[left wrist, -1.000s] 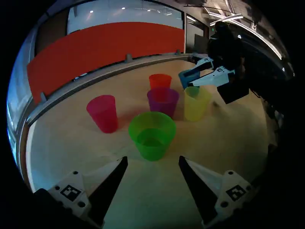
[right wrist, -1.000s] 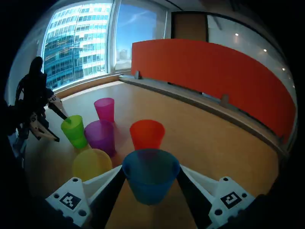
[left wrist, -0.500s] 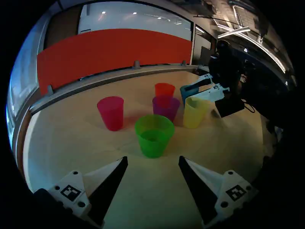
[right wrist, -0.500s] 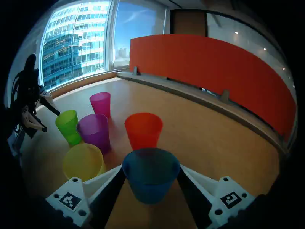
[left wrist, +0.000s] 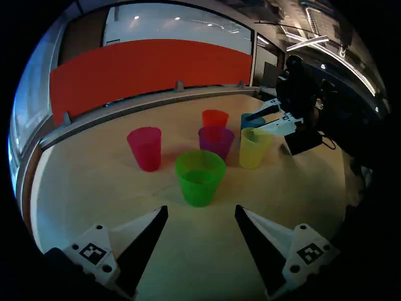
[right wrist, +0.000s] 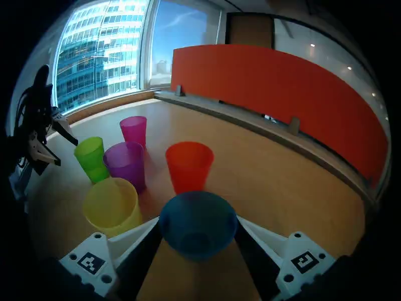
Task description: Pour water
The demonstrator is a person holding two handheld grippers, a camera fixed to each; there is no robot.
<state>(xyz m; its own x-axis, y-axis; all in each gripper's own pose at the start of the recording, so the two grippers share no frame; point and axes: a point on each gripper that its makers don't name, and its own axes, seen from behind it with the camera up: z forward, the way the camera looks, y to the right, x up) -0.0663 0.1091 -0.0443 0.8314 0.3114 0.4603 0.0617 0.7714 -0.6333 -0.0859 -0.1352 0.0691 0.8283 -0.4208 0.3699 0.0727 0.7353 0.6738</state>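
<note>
Translucent blue cup [right wrist: 198, 226], tilted with its open mouth showing; empty yellow cup [right wrist: 110, 205] stands upright at its nine o'clock

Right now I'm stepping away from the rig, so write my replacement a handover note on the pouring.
Left tongs: open, empty, green cup just ahead.
Right tongs: shut on blue cup, beside yellow cup.
Pink cup, purple cup, orange cup stand upright on the table.
Done: blue cup grasped.
To do: the pour; no stream visible, and whether the blue cup holds water cannot be told.
</note>
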